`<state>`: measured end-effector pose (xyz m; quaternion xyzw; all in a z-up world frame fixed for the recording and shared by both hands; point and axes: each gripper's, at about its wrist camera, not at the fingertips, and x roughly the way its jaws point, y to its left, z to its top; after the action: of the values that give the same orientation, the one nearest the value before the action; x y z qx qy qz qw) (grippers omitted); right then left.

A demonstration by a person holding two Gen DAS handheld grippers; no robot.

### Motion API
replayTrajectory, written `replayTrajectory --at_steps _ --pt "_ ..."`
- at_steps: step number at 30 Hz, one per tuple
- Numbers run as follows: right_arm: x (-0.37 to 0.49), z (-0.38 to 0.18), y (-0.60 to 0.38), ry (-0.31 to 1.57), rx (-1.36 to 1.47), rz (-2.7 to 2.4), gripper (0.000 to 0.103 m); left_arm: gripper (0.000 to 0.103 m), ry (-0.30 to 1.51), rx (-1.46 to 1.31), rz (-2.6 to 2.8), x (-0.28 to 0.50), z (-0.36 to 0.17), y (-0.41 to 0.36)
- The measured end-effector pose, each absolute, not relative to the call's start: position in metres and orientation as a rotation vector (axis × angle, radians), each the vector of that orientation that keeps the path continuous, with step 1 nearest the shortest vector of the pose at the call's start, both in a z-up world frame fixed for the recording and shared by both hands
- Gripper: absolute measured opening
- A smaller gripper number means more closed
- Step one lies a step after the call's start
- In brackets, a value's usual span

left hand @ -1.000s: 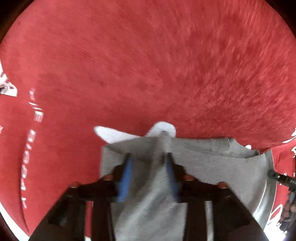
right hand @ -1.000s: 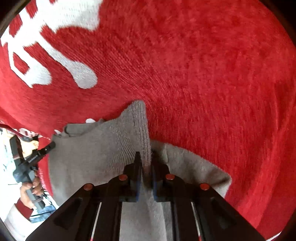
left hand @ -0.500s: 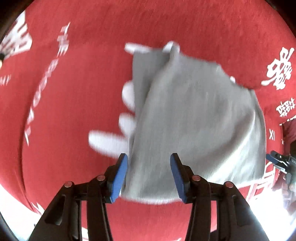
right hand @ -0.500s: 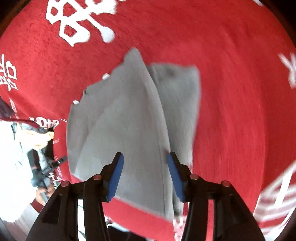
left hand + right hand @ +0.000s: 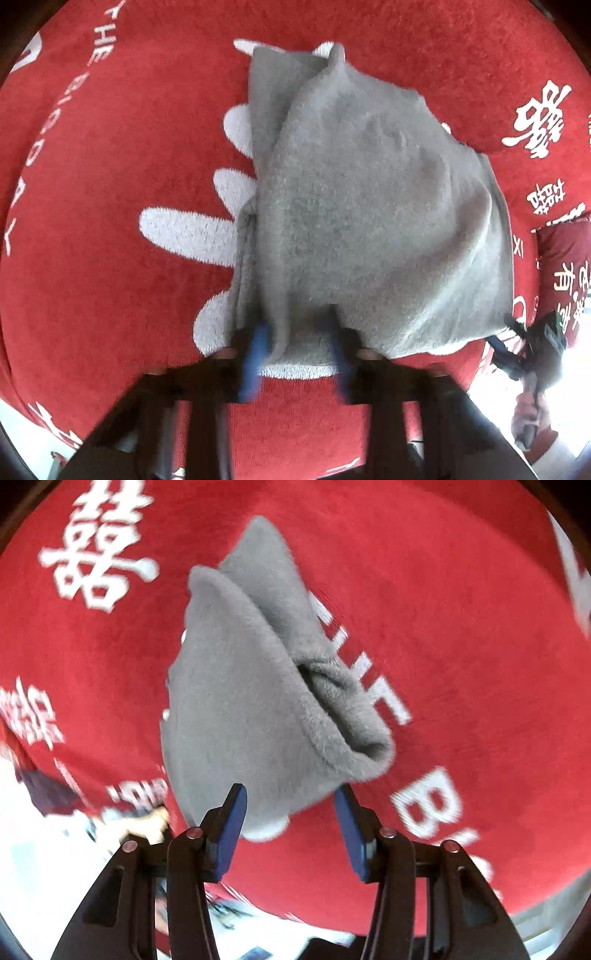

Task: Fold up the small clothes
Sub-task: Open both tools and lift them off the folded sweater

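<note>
A small grey fleece garment [image 5: 362, 206] lies folded on a red cloth [image 5: 110, 295] with white lettering. In the left wrist view my left gripper [image 5: 297, 354] is open, its blue pads [image 5: 255, 354] at the garment's near edge, which drapes between and over them. In the right wrist view the garment [image 5: 251, 701] shows a rolled folded edge at its right side. My right gripper [image 5: 291, 823] is open and empty, its blue pads [image 5: 232, 827] just short of the garment's near corner.
The red cloth [image 5: 461, 627] carries white characters [image 5: 96, 557] and letters. Its edge runs along the bottom of both views, with a bright floor beyond. My other gripper and the hand holding it [image 5: 532, 354] show at the right of the left wrist view.
Both grippers let go of the grey garment and pulled back from it. The left gripper then came forward to its near edge. The garment now lies folded on the cloth.
</note>
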<state>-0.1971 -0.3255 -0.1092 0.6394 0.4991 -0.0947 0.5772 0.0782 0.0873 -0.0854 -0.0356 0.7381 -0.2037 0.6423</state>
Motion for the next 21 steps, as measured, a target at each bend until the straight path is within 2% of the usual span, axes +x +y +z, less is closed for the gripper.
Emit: replayTrajectory --at_steps 2,3,4,7,11,16,17,18,19,21 --pt "-0.190 -0.111 -0.326 1.159 1.496 -0.274 0.017 0.011 1.670 -0.051 -0.469 0.078 -0.085 0.086" --pt "-0.184 -0.108 -0.326 1.184 1.459 -0.282 0.008 0.011 1.664 -0.030 -0.470 0.077 -0.084 0.085" --pt "-0.178 -0.097 -0.327 1.194 1.398 -0.272 0.008 0.007 1.649 -0.006 -0.471 0.076 -0.080 0.083" --pt "-0.166 -0.067 -0.324 1.251 1.181 -0.231 0.008 0.007 1.616 0.070 -0.465 0.071 -0.077 0.083" --pt "-0.176 -0.090 -0.326 1.366 1.119 -0.271 0.008 0.007 1.613 0.044 -0.443 0.068 -0.083 0.088" --pt "-0.177 -0.090 -0.324 1.377 1.109 -0.263 0.009 0.007 1.598 0.028 -0.403 0.064 -0.070 0.096" --pt "-0.176 -0.088 -0.323 1.388 1.097 -0.262 0.011 0.011 1.598 0.025 -0.395 0.063 -0.067 0.098" --pt "-0.175 -0.084 -0.322 1.403 1.078 -0.261 0.013 0.024 1.598 0.027 -0.376 0.061 -0.064 0.101" --pt "-0.172 -0.078 -0.320 1.414 1.062 -0.258 0.013 0.047 1.600 0.033 -0.356 0.059 -0.062 0.101" --pt "-0.169 -0.070 -0.315 1.431 1.030 -0.251 0.013 0.065 1.586 0.039 -0.315 0.054 -0.055 0.106"
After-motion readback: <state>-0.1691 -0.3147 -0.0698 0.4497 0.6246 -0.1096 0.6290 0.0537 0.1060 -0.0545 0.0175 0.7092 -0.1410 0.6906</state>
